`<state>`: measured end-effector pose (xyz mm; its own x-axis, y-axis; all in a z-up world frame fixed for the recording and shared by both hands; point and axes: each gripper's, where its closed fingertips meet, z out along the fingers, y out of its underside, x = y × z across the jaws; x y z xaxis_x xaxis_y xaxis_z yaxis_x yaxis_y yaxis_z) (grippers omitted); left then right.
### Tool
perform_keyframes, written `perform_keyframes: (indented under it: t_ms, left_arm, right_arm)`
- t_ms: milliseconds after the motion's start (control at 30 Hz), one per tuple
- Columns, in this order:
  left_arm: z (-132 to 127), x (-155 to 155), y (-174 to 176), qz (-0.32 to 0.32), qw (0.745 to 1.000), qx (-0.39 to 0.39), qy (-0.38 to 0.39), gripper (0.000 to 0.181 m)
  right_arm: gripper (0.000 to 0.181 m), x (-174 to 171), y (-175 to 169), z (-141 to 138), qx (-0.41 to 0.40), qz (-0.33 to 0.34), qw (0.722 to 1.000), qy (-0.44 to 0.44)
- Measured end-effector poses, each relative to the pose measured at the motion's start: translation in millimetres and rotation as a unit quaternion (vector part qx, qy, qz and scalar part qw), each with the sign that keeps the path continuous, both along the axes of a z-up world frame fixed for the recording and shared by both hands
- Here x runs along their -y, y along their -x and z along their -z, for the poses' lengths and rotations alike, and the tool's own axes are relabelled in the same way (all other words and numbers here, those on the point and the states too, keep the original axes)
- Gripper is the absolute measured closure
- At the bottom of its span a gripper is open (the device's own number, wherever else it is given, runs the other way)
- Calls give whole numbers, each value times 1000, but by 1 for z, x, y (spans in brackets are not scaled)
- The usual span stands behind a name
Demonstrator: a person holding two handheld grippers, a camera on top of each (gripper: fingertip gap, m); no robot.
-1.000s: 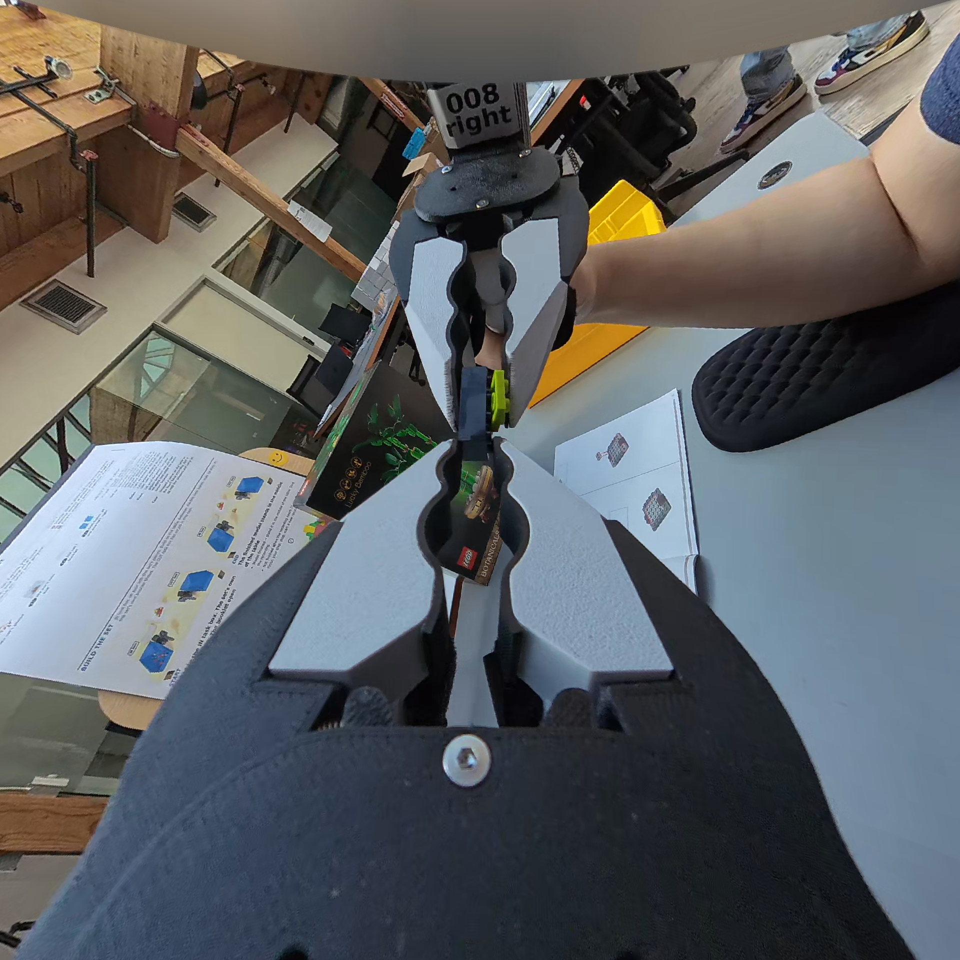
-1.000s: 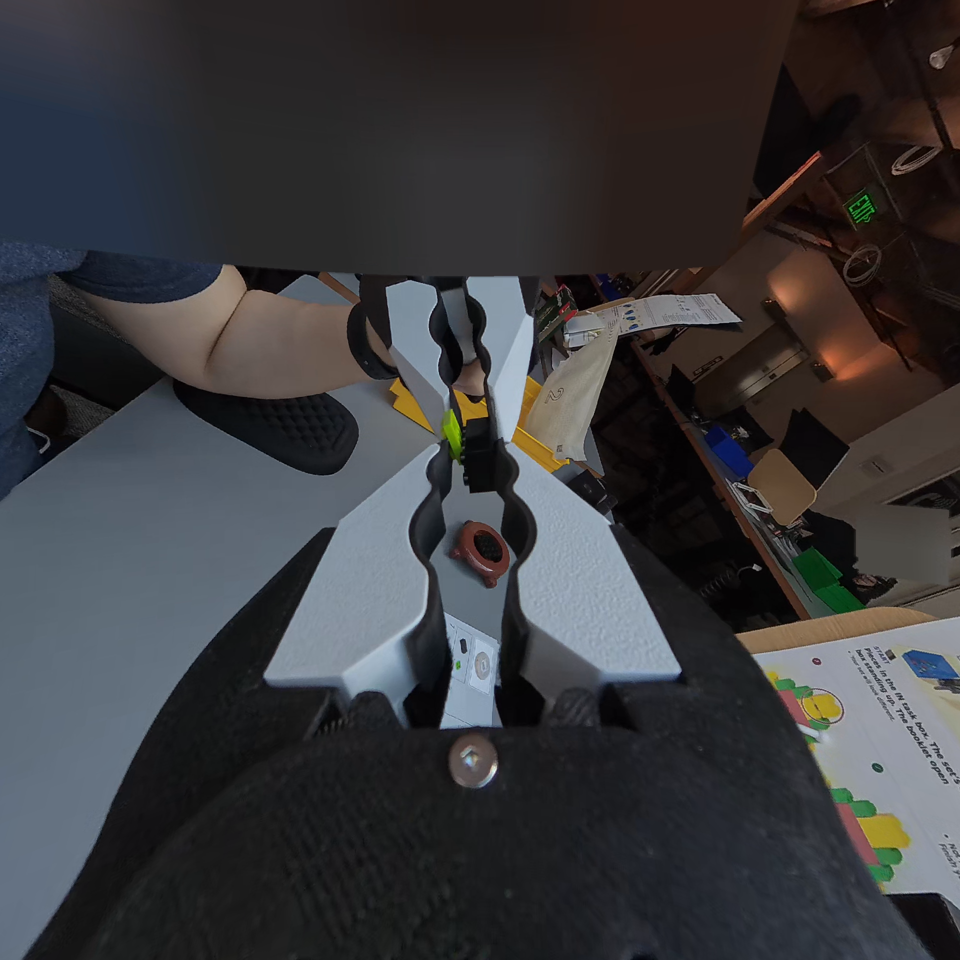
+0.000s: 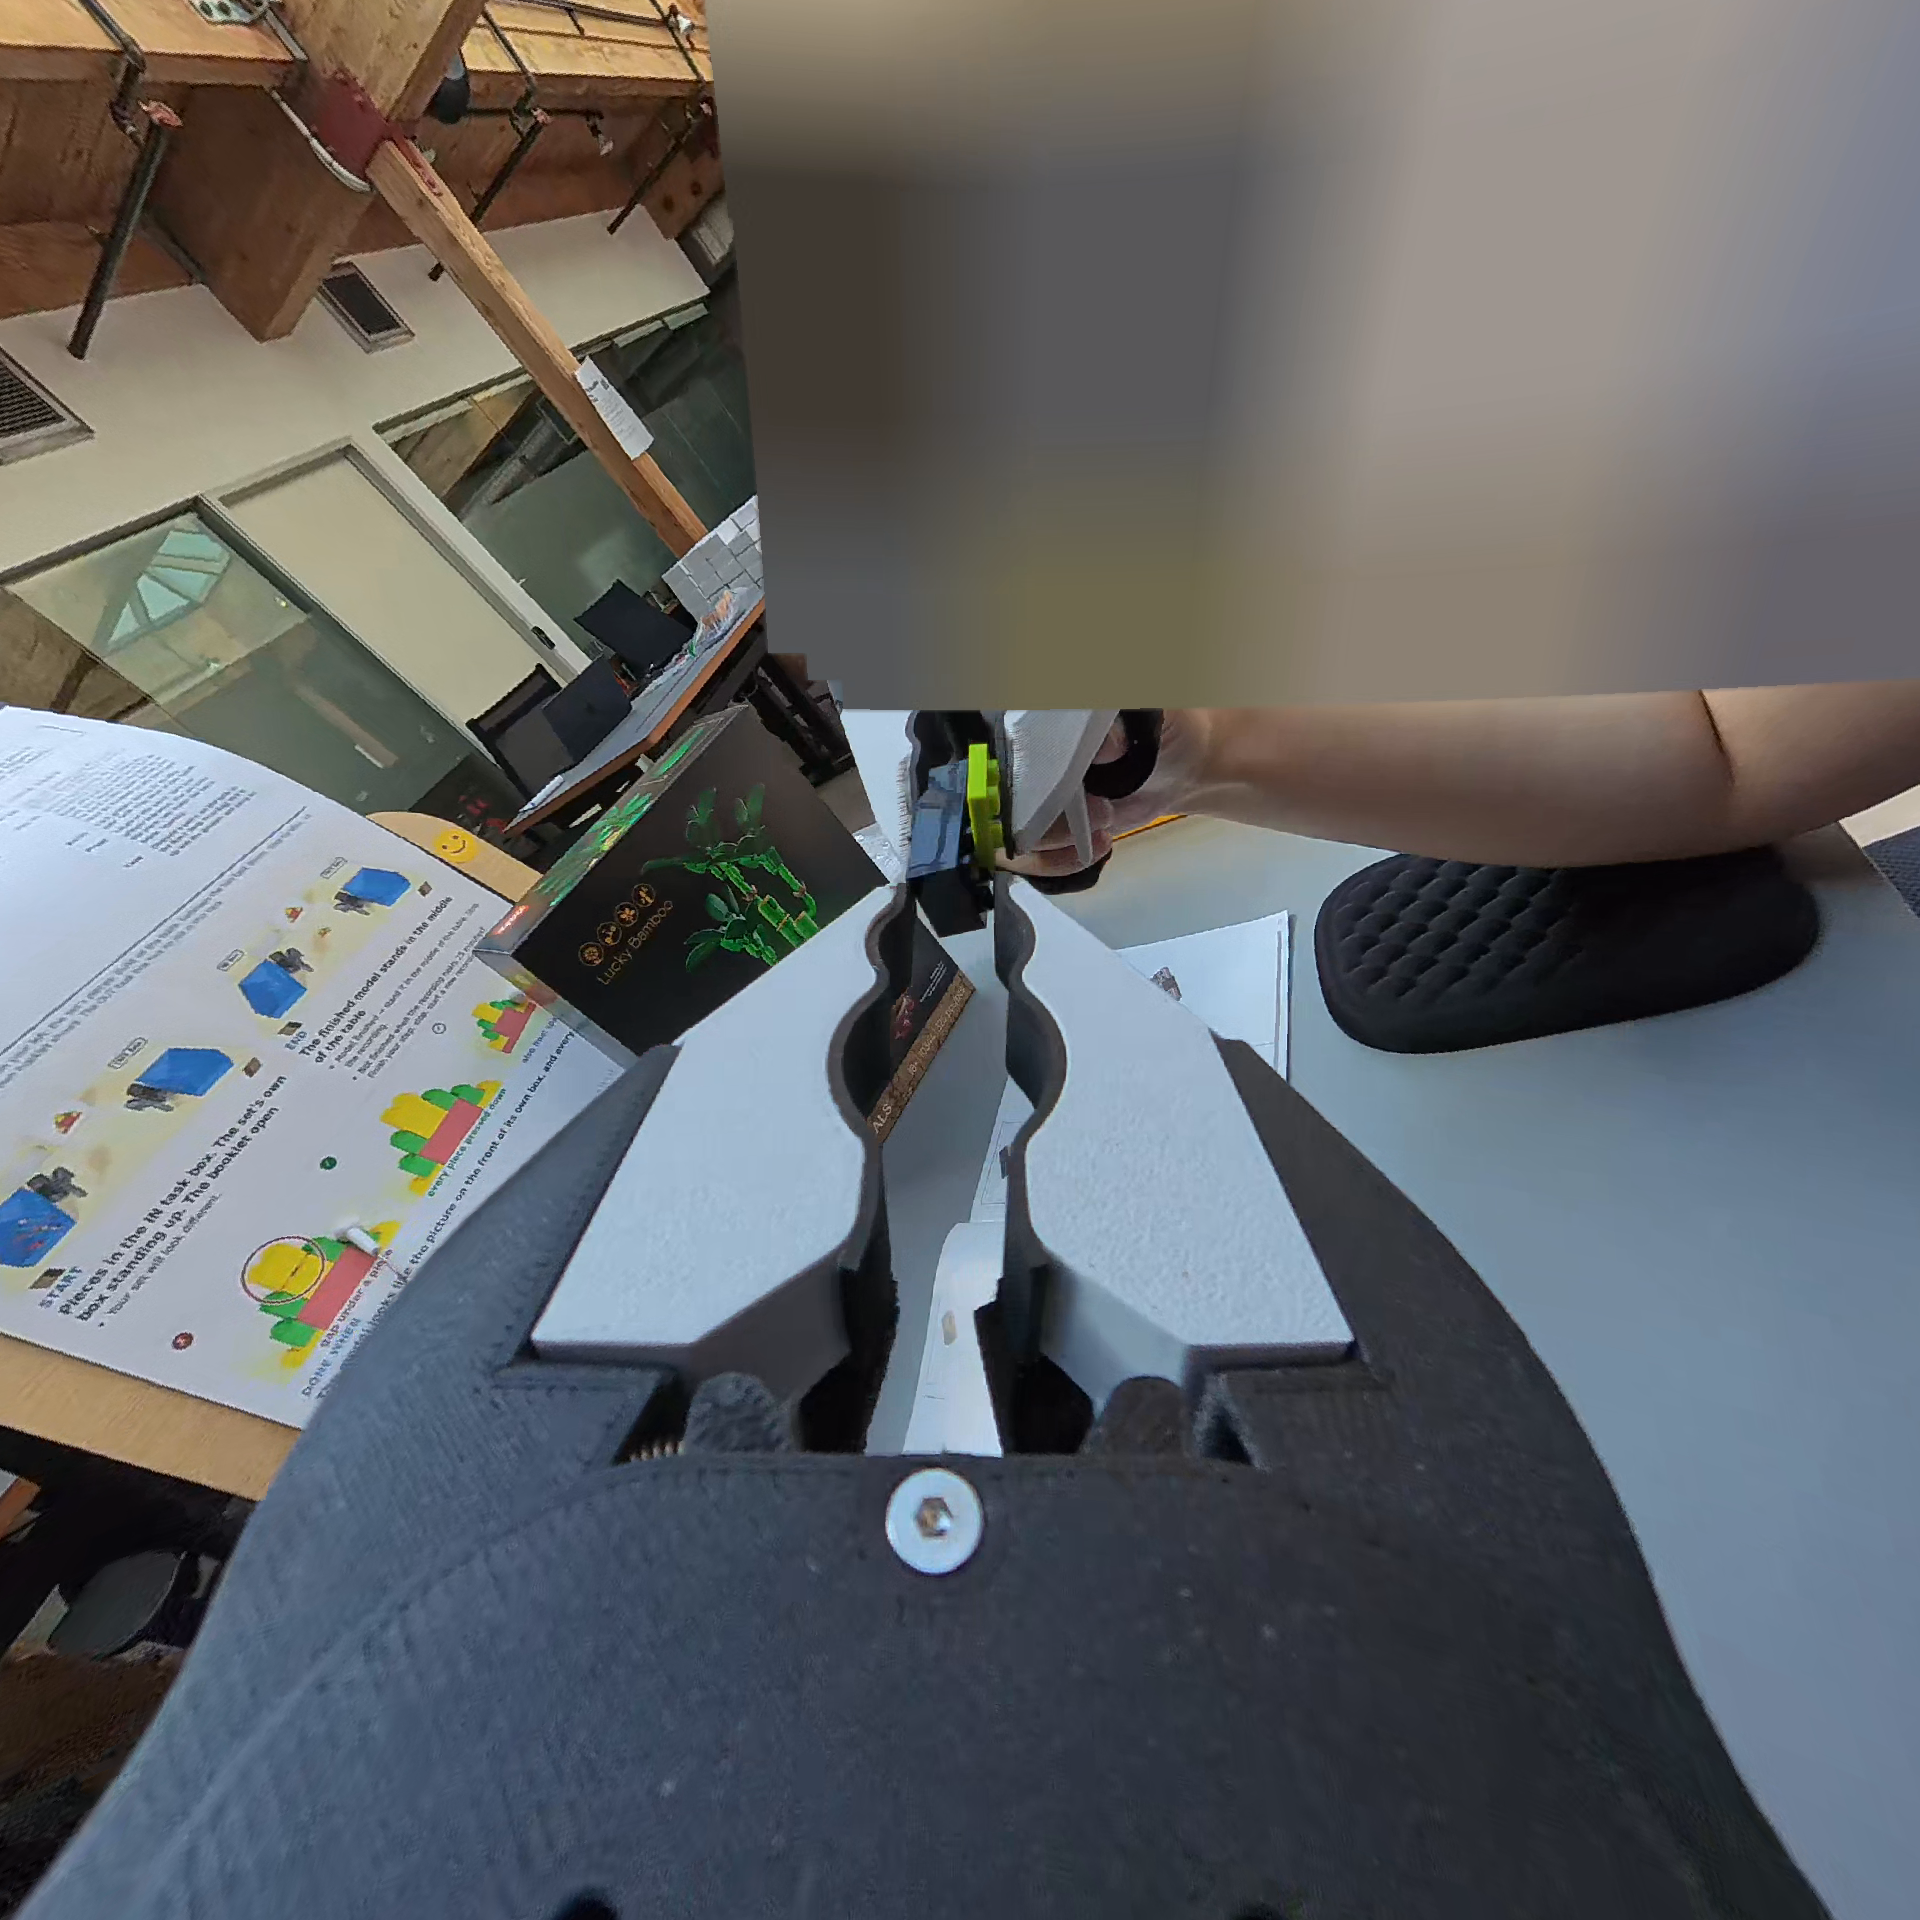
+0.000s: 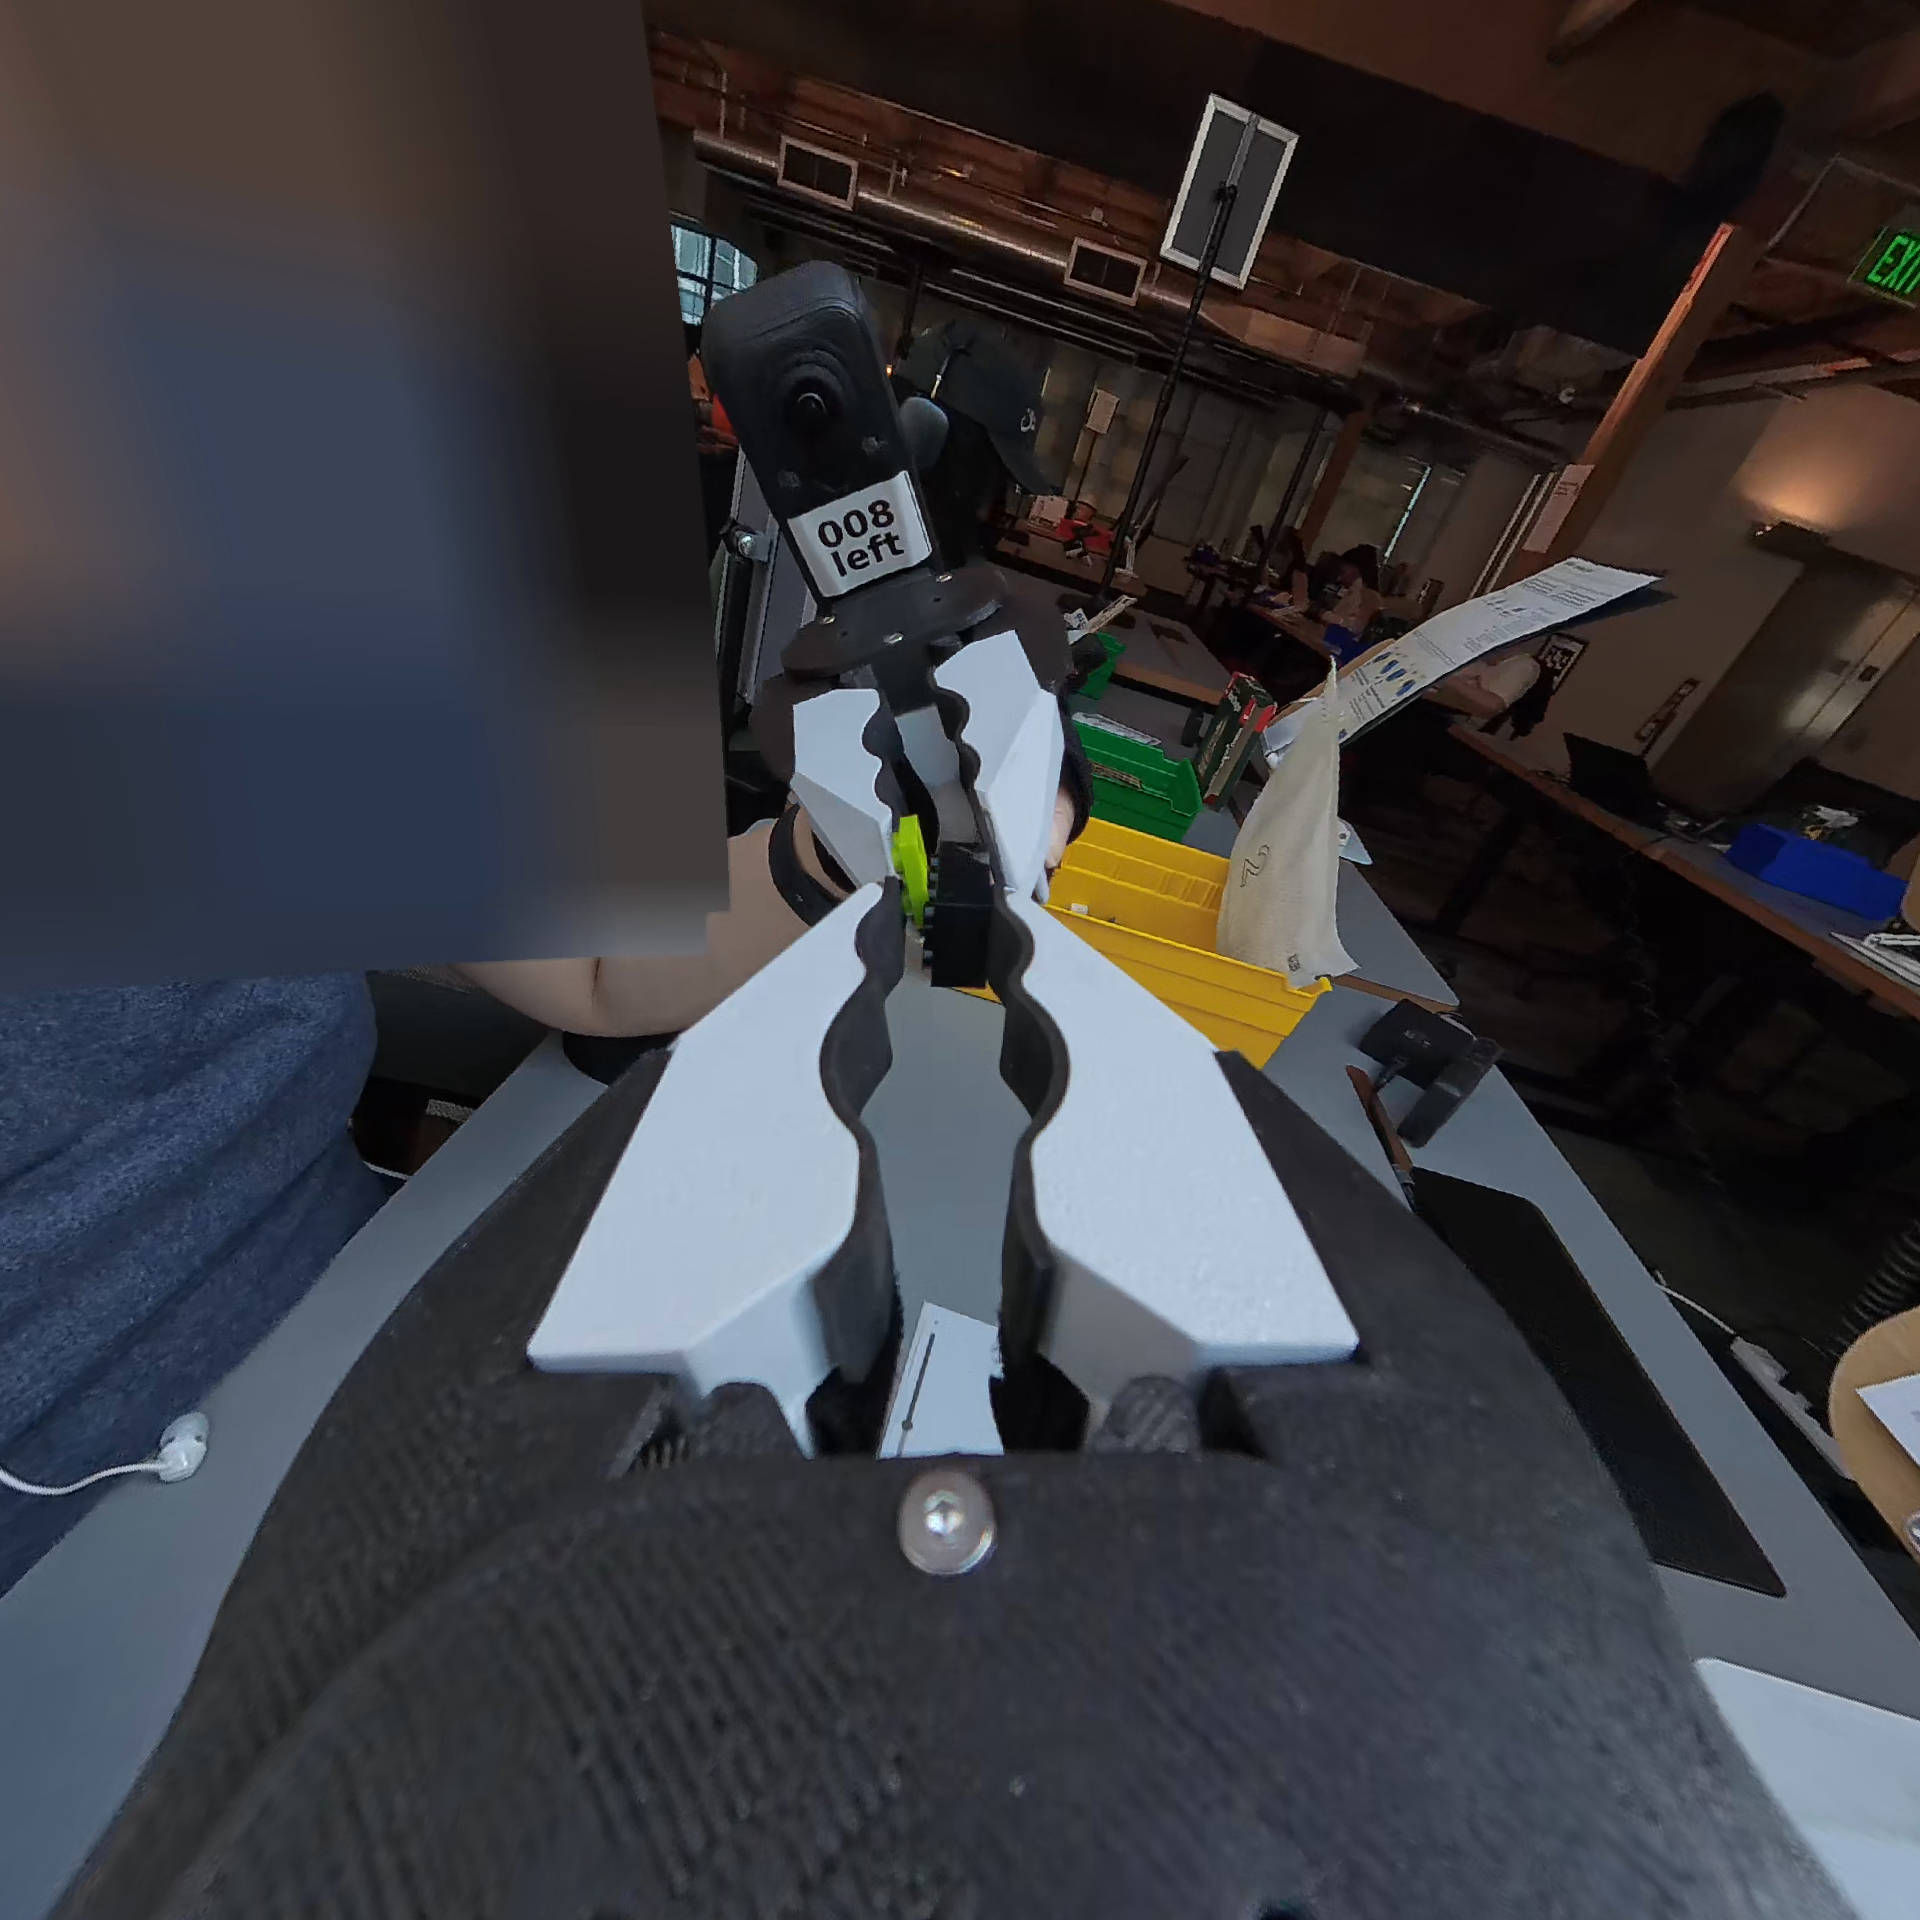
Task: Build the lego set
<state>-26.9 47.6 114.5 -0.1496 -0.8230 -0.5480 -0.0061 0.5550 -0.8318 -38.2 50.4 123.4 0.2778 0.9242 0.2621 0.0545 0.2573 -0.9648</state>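
Left wrist view: left gripper (image 3: 951, 899) fingers pinch a black lego piece (image 3: 940, 862) above the grey bench (image 3: 1558, 1195); right gripper (image 3: 997, 805) fingers clamp a lime-green piece (image 3: 982, 795) pressed against it.

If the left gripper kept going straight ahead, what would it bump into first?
Probably the right gripper, which faces it tip to tip. The left gripper already pinches the black piece, with the lime piece pressed beside it; exact depth is unclear.
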Motion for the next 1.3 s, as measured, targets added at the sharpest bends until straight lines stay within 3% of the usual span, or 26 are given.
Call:
perform_keyframes:
  t_ms: [333,500,967,1300]
  left_arm:
    - [-13,0,5,41,992,-1,119,165]
    - [-20,-7,5,34,988,16,150,167]
    - [-16,-14,4,-2,993,10,116,168]
    - [-17,-13,2,9,994,27,109,169]
  right_arm:
    - [167,-4,1,-10,-77,-46,992,89]
    - [167,-13,1,-6,-79,-30,991,101]
    - [167,-18,0,-5,-80,-12,992,98]
    - [167,-16,-2,-6,-72,-5,994,78]
